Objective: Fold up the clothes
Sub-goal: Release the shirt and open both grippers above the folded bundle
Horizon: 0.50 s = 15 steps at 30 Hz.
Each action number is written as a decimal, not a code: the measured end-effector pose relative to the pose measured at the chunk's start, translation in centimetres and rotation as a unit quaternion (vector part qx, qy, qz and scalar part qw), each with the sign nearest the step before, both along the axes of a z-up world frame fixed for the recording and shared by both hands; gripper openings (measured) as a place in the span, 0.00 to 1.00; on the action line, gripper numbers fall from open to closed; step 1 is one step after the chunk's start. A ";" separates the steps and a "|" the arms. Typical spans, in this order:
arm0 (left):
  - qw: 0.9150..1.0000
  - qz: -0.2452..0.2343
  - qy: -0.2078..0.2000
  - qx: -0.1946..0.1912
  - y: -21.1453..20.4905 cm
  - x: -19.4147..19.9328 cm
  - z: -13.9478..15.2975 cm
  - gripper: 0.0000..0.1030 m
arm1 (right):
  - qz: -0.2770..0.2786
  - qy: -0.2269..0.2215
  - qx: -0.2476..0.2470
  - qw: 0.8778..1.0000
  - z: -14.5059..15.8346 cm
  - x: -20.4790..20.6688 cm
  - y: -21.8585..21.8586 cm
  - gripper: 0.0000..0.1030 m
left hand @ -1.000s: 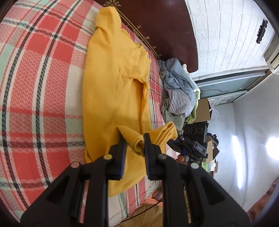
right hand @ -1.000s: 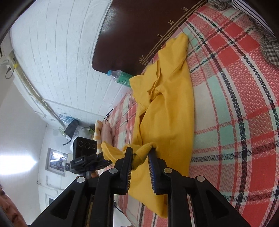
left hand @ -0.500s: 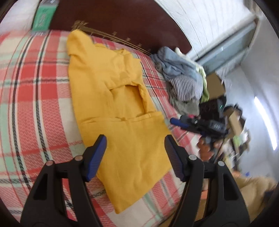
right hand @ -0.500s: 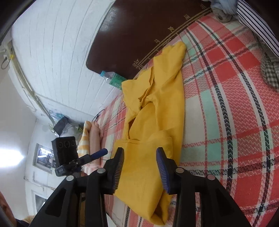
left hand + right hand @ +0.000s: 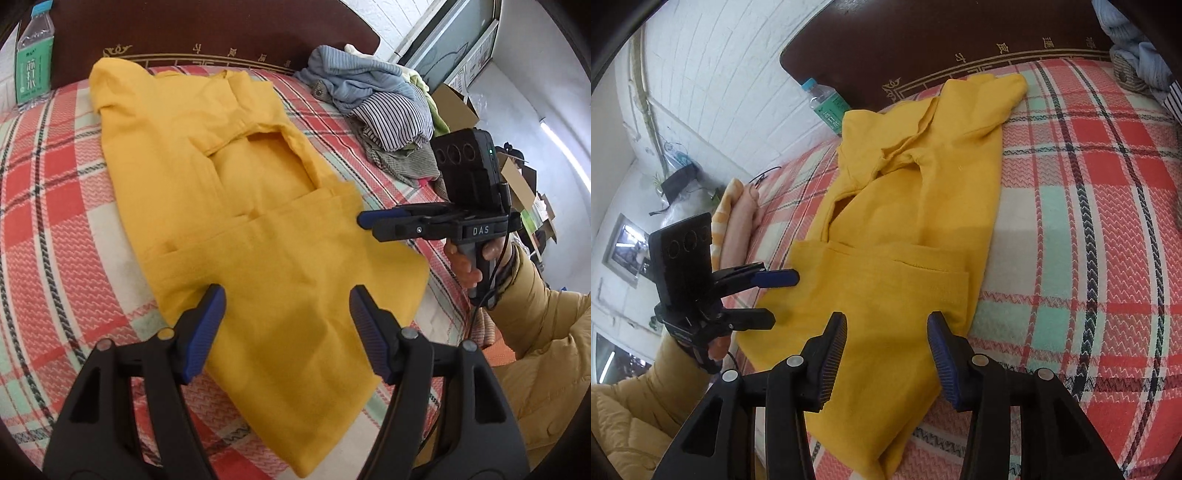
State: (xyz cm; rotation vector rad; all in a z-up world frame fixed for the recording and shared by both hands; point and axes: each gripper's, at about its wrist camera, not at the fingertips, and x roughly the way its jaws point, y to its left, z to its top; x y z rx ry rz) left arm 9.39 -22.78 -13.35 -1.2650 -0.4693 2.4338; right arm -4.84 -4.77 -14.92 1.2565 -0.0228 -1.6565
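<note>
A yellow garment lies on the red plaid bedspread, its near part folded up over its middle, with the hem lying across the body. My left gripper hovers open just above the folded near part, nothing between its pads. My right gripper is also open and empty over the same fold of the yellow garment. In the left wrist view the right gripper reaches in from the right over the garment's edge. In the right wrist view the left gripper stands open at the left edge.
A pile of blue and striped clothes sits at the far right of the bed by the dark headboard. A water bottle stands behind the headboard at the left. Folded peach cloths lie beyond the left edge. A tan sleeve holds the right gripper.
Both grippers were shut on bunched corners of the yellow hem; they have opened and let go. The hem now lies flat on the garment. Both hands rolled and drew back slightly.
</note>
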 end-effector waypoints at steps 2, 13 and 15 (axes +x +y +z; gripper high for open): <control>1.000 -0.001 0.011 -0.003 0.1 0.6 0.5 0.69 | 0.007 0.019 0.004 1.000 0.7 0.6 0.2 0.47; 0.993 -0.032 0.061 -0.093 3.5 7.4 2.7 0.82 | 0.093 0.189 0.054 0.976 4.5 8.8 2.1 0.70; 0.991 -0.046 0.058 -0.111 4.4 8.1 2.4 0.82 | 0.112 0.213 0.066 0.968 4.5 10.3 1.9 0.70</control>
